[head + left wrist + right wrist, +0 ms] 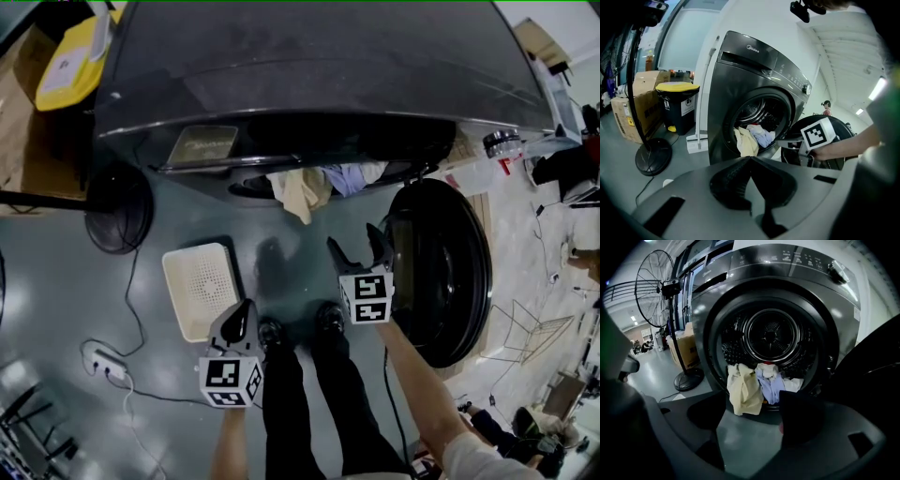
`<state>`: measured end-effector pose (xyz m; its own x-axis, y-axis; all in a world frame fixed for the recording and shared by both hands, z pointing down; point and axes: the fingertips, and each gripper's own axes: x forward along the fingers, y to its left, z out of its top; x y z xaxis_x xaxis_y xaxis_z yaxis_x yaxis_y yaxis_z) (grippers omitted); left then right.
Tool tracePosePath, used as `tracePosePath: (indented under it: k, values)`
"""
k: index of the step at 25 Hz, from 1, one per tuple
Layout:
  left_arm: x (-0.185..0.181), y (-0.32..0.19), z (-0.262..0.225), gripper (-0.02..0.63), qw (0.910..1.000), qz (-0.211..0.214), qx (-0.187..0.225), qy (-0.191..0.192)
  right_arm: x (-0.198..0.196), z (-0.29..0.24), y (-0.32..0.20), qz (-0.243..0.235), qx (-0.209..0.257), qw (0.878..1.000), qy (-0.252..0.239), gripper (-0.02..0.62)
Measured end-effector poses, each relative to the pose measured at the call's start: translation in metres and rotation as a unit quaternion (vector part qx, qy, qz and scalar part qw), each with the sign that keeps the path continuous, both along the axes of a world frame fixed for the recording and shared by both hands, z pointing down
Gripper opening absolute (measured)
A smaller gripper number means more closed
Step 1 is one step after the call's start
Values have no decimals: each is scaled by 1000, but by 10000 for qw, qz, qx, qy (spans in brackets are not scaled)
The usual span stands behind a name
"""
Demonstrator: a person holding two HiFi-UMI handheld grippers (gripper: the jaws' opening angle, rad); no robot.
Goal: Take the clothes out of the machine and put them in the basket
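Note:
A dark front-loading machine (740,70) stands with its round door (441,272) swung open to the right. A cream cloth (743,390) hangs over the drum's lip, with a light blue cloth (771,383) and a white one (793,384) beside it. The white basket (200,289) sits on the floor to the left of the opening, with no clothes showing in it. My right gripper (361,251) is open and holds nothing, a short way in front of the hanging clothes. My left gripper (239,323) hangs lower, beside the basket, its jaws together and nothing in them.
A standing fan (658,287) has its round base (117,208) left of the machine. A power strip (103,364) and cable lie on the floor near the basket. A yellow-lidded bin (677,105) and cardboard boxes (635,112) stand further left.

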<state>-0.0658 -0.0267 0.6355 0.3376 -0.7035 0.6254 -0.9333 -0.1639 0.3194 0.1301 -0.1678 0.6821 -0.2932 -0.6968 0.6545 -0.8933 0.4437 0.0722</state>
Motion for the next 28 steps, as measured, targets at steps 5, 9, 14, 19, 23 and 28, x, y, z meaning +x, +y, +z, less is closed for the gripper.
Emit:
tracePosePath:
  k: [5, 9, 14, 19, 23, 28]
  values:
    - [1, -2, 1, 18, 10000, 16, -13, 37, -4, 22, -50, 233, -42, 9997, 55, 353]
    - [-3, -1, 1, 18, 10000, -52, -24, 63, -5, 40, -83, 226, -108, 9992, 316, 353]
    - [-9, -1, 5, 18, 10000, -84, 3, 42, 2, 67, -113, 111, -185, 9972, 710, 353]
    - [-25, 4, 15, 18, 9998, -168, -23, -59, 7, 95, -132, -79, -329, 9903, 1349, 354]
    - [-36, 11, 21, 18, 9997, -207, -64, -112, 15, 108, -149, -146, -283, 9820, 1859, 359]
    - [-55, 20, 30, 18, 9993, -313, -119, -180, 22, 115, -173, -52, -211, 9779, 2079, 364]
